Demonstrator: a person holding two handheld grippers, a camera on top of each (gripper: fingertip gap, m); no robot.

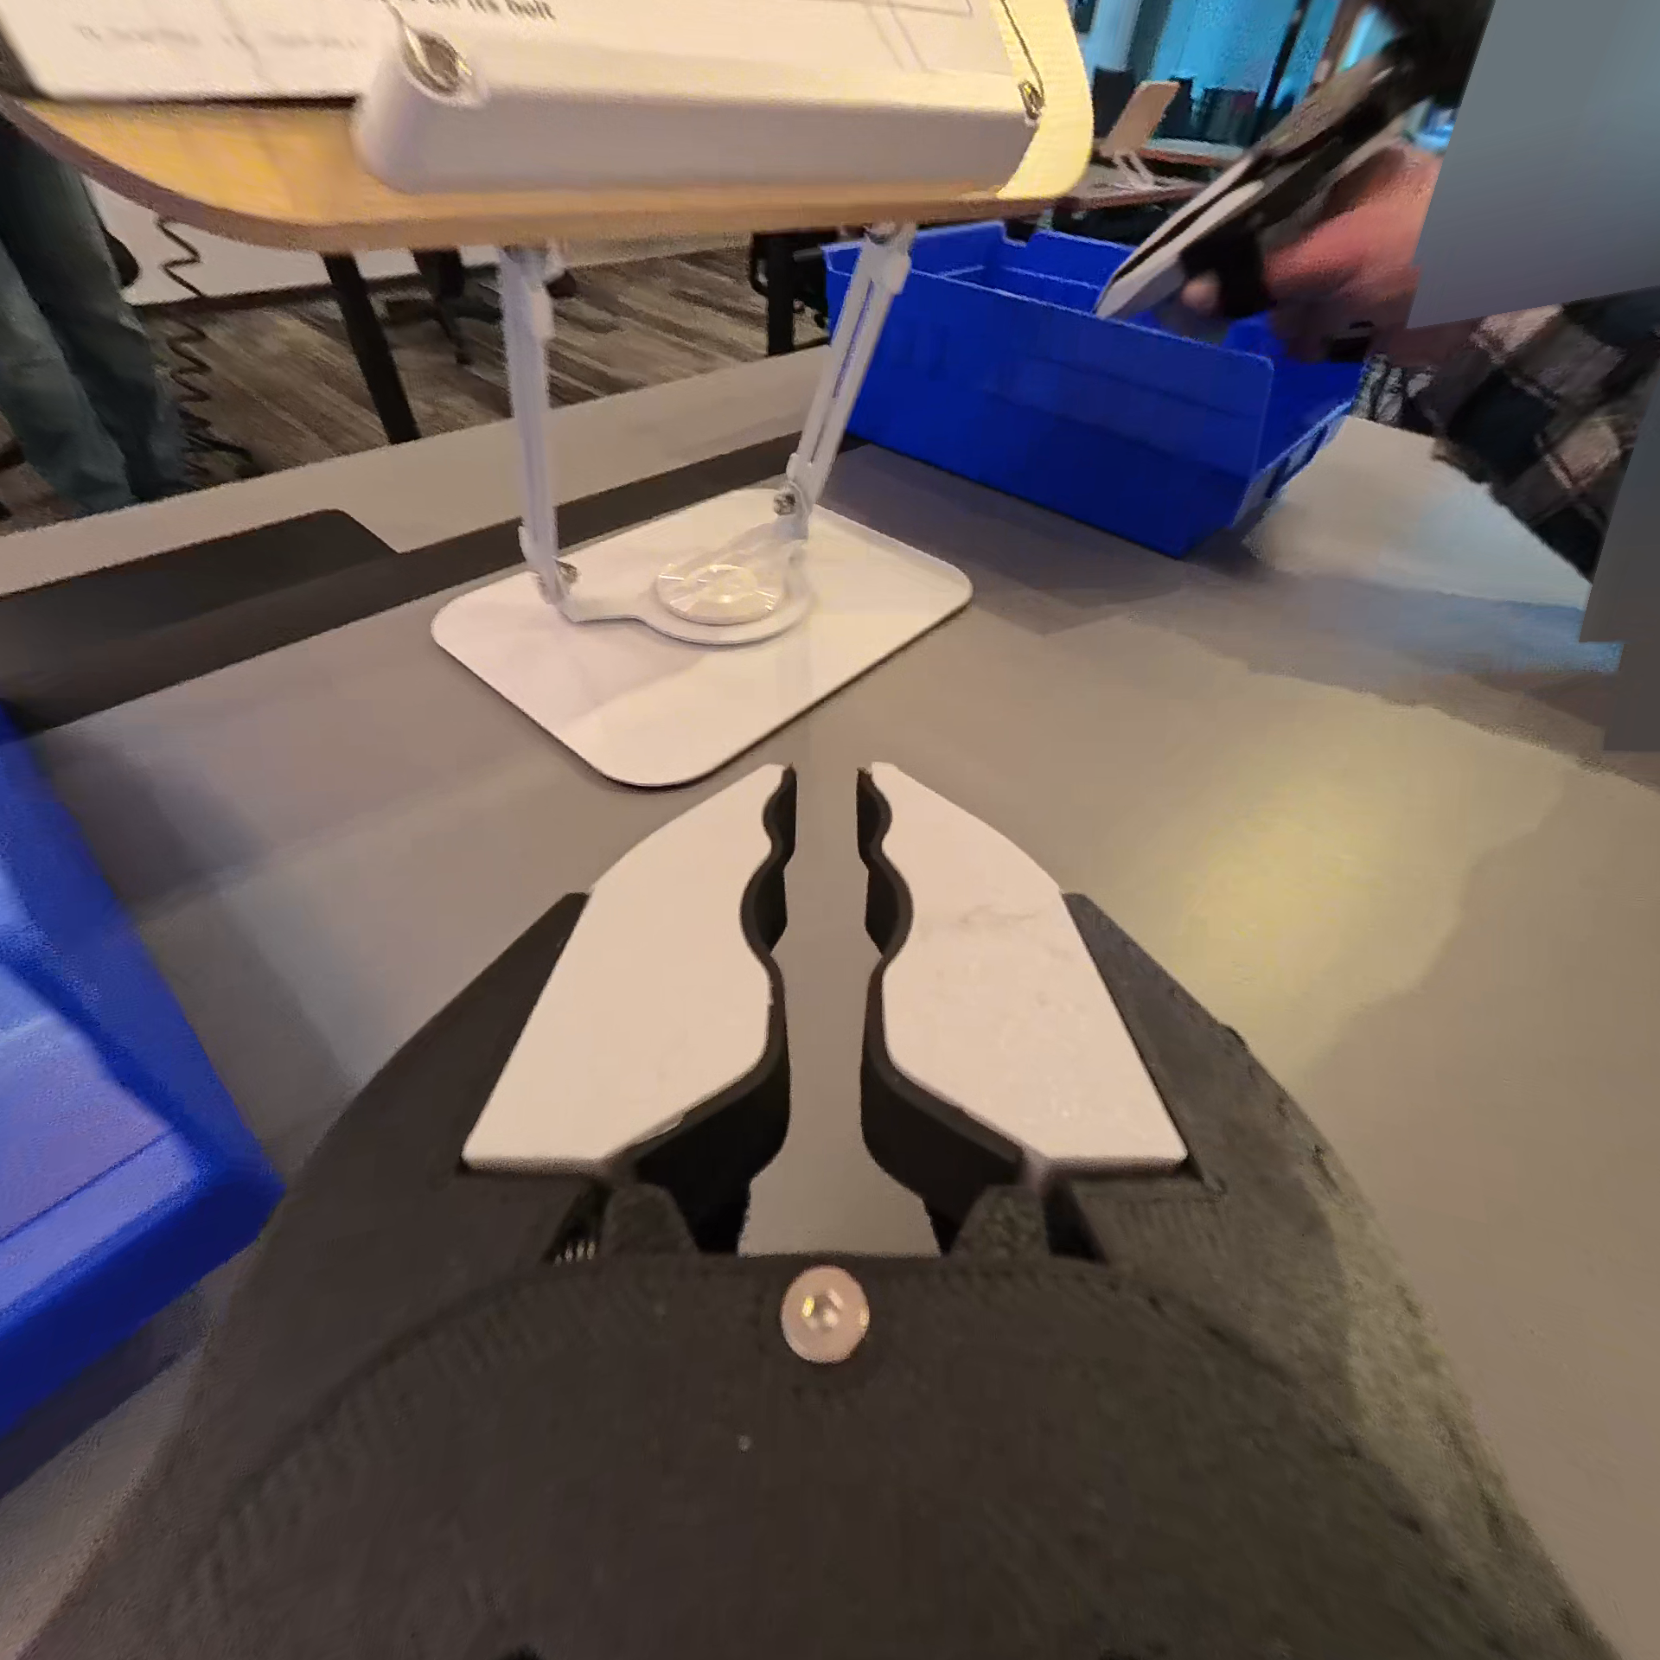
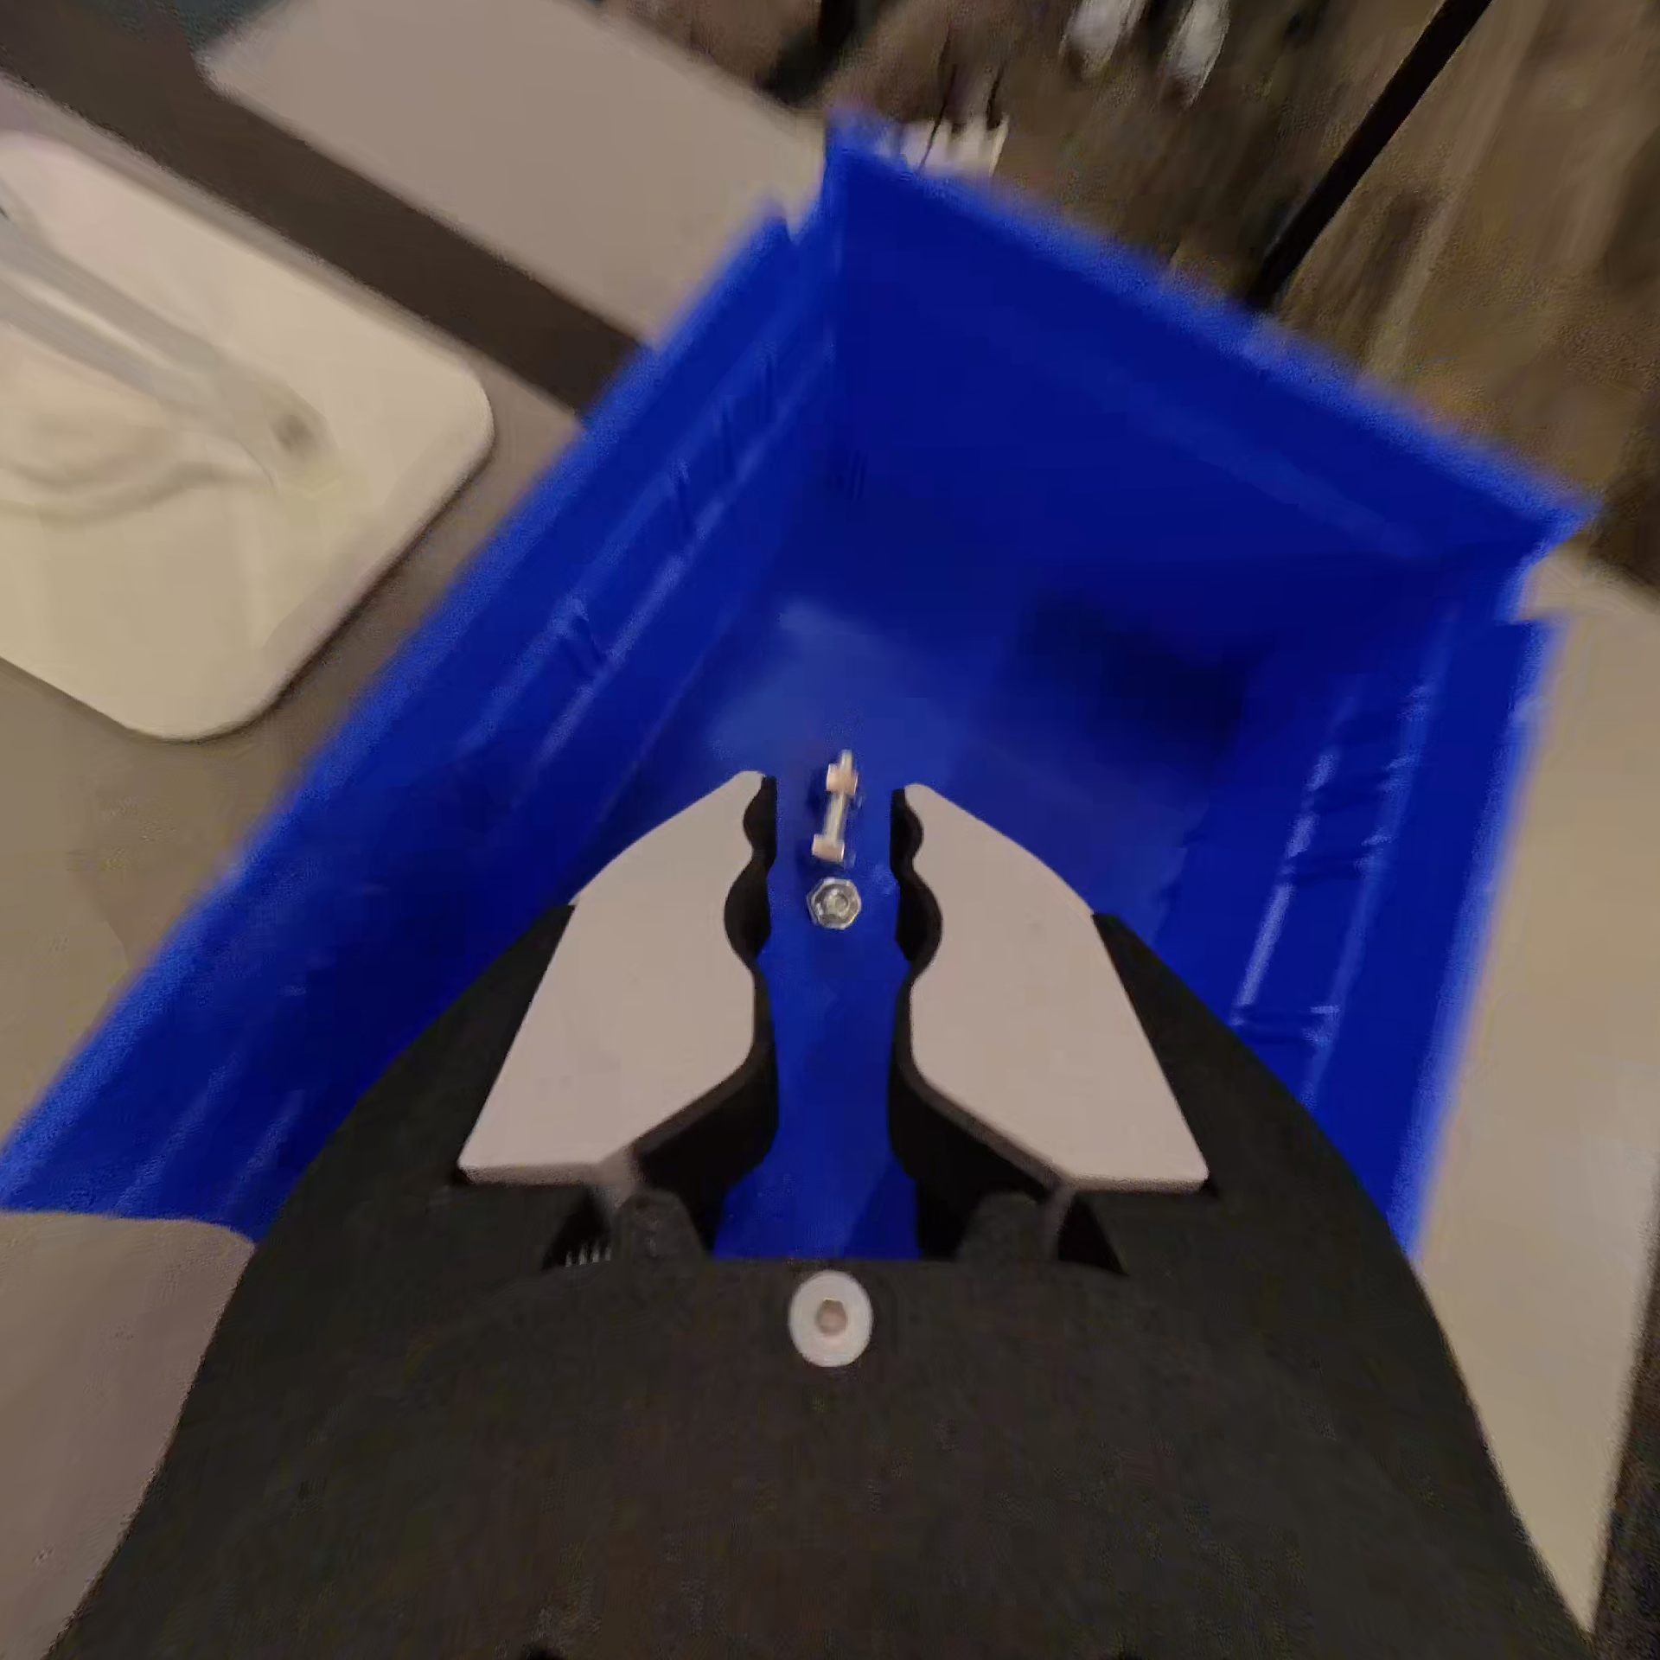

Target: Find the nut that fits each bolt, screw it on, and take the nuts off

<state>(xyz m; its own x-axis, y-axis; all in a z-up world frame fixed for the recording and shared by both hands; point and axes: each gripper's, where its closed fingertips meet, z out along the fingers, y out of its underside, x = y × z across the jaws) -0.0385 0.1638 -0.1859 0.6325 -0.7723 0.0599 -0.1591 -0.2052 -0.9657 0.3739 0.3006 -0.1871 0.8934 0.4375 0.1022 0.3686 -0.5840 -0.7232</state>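
I am holding my left gripper (image 1: 826, 781) low over the grey bench (image 1: 1258, 898), its fingers (image 1: 701, 943) parted by a narrow gap with only bare bench showing between them, so they are gripping nothing. Just ahead of the tips a white stand (image 1: 701, 647) is sitting on the bench, its two thin legs rising to a tilted board with a sheet of paper (image 1: 629, 54) on it. A blue bin (image 1: 99, 1123) is lying at my left edge, blurred, and I cannot tell what is in it. A second blue bin (image 1: 1078, 395) is standing beyond the stand to the right, and there my right gripper (image 1: 1141, 287) is showing far off, a hand (image 1: 1329, 260) wrapped around it, its tips pointing down into that bin. From the right wrist I am looking down into this bin (image 2: 1078, 449); my right gripper (image 2: 831, 790) is hanging over its floor with the fingers (image 2: 647, 970) spread apart and clasping nothing. A small silver bolt (image 2: 834, 808) with a nut on its shank is lying on the blue floor, seen between the fingertips but clear of both pads. Just nearer to me, a second bolt (image 2: 835, 903) is standing on end with its hex end facing up, also between the fingers and apart from them. The stand's white base (image 2: 225, 539) is resting on the bench to the left of the bin.
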